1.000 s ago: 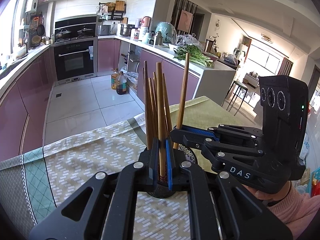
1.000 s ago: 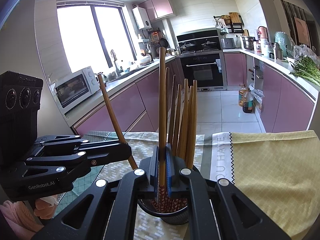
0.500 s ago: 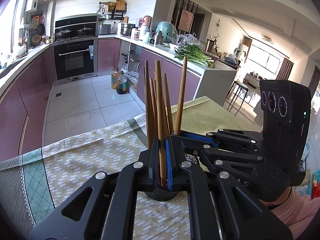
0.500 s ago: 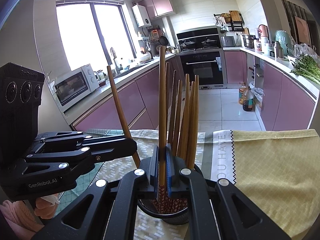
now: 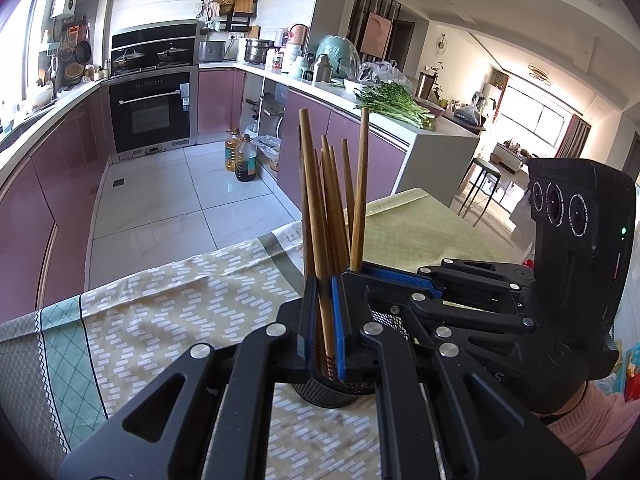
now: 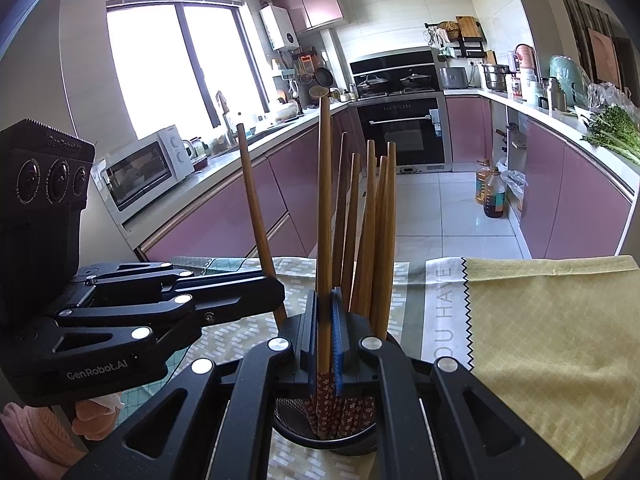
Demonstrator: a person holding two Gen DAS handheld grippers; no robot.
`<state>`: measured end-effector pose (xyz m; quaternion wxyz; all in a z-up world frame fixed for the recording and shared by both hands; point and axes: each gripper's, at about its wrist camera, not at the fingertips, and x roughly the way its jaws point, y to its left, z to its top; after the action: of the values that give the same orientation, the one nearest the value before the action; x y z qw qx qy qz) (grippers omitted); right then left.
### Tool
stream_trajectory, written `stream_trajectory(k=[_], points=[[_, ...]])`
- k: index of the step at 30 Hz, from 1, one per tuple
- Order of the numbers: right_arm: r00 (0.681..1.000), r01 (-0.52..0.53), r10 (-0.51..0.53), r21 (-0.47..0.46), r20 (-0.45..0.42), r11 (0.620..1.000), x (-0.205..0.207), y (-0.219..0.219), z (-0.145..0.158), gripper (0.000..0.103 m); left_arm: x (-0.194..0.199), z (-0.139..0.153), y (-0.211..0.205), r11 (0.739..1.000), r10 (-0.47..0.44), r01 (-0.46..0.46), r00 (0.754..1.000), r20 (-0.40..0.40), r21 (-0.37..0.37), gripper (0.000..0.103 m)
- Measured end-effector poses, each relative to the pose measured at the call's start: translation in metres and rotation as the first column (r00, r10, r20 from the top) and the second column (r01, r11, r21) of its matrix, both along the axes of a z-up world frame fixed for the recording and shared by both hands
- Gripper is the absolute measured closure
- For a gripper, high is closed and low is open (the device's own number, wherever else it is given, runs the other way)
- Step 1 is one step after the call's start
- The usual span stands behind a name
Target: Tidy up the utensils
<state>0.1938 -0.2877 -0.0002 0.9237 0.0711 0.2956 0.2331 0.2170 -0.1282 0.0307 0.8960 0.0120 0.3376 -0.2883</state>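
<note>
Both grippers sit right over the same black mesh holder [image 6: 320,432], which stands on a patterned tablecloth [image 5: 168,312] and is packed with wooden chopsticks.

From the left wrist camera, the left gripper [image 5: 323,320] has its blue pads squeezed onto one chopstick [image 5: 316,216] that stands nearly upright — the tallest in the bunch. The right gripper [image 5: 394,276] reaches in from 3 o'clock, and the chopstick it carries [image 5: 360,188] rises from its tip, just beside the rest of the bundle. This view doesn't show how the right one's jaws stand on the stick, only that the stick comes up out of the tip. The holder [image 5: 328,392] is mostly hidden behind the left gripper's fingers.

The right wrist camera fills that in — the right gripper [image 6: 325,332] is clamped tight on its own chopstick [image 6: 324,208], whose red flower-patterned lower end hangs down inside the holder, among the other patterned ends. None of those ends show clearly in the other view. Here the left gripper [image 6: 276,300] comes in from 9 o'clock with its chopstick [image 6: 256,216] leaning off toward 11 o'clock, apart from the cluster at the top. A yellow cloth [image 6: 552,344] lies at 3 o'clock of the holder, and a white microwave [image 6: 148,168] sits on the counter behind.
</note>
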Motion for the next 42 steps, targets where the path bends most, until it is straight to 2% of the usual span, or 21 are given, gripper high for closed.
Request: stream_trajectory(k=[14, 21, 23, 25, 27, 29, 32, 33, 34, 36, 39, 42], points=[[1.0, 0.01, -0.009, 0.014, -0.028, 1.0, 0.011, -0.002, -0.005, 0.097, 0.02, -0.018, -0.001, 1.0, 0.006, -0.006, 0.999, -0.051, 0.004, 0.095], [0.999, 0.019, -0.018, 0.017, -0.032, 1.0, 0.01, -0.003, -0.007, 0.095, 0.016, -0.025, 0.002, 1.0, 0.007, -0.007, 0.999, -0.052, 0.0, 0.095], [0.999, 0.019, -0.019, 0.018, -0.031, 1.0, 0.008, -0.003, -0.007, 0.095, 0.013, -0.026, 0.006, 1.0, 0.014, -0.014, 0.999, -0.046, -0.003, 0.091], [0.999, 0.02, -0.019, 0.017, -0.026, 1.0, 0.004, -0.003, -0.007, 0.089, 0.009, -0.027, 0.01, 0.999, 0.032, -0.032, 0.999, -0.036, -0.003, 0.079], [1.0, 0.016, -0.016, 0.011, -0.012, 1.0, -0.002, -0.003, -0.005, 0.074, 0.004, -0.027, 0.016, 0.998, 0.059, -0.06, 0.998, -0.012, -0.004, 0.073], [1.0, 0.008, -0.008, 0.003, 0.001, 1.0, -0.008, -0.002, -0.004, 0.067, -0.003, -0.026, 0.022, 0.996, 0.085, -0.085, 0.996, 0.013, -0.006, 0.064], [0.999, 0.021, -0.02, -0.015, 0.029, 1.0, -0.017, -0.002, -0.003, 0.045, -0.016, -0.025, 0.034, 0.99, 0.139, -0.139, 0.988, 0.062, -0.008, 0.042], [0.999, 0.024, -0.024, -0.019, 0.04, 1.0, -0.022, -0.002, -0.003, 0.042, -0.02, -0.024, 0.038, 0.986, 0.165, -0.165, 0.983, 0.077, -0.012, 0.03], [0.999, 0.026, -0.025, -0.022, 0.046, 0.999, -0.025, -0.001, -0.003, 0.041, -0.024, -0.024, 0.042, 0.982, 0.187, -0.187, 0.978, 0.087, -0.016, 0.022], [0.998, 0.034, -0.032, -0.031, 0.061, 0.999, -0.031, 0.0, -0.004, 0.021, -0.033, -0.024, 0.051, 0.973, 0.229, -0.229, 0.967, 0.109, -0.019, 0.018], [0.996, 0.043, -0.039, -0.043, 0.085, 0.998, -0.04, 0.003, -0.004, 0.016, -0.046, -0.022, 0.065, 0.955, 0.296, -0.294, 0.943, 0.151, -0.035, 0.005], [0.993, 0.058, -0.052, -0.05, 0.108, 0.997, -0.048, 0.006, -0.006, 0.007, -0.063, -0.018, 0.074, 0.935, 0.351, -0.352, 0.912, 0.213, -0.035, 0.006]])
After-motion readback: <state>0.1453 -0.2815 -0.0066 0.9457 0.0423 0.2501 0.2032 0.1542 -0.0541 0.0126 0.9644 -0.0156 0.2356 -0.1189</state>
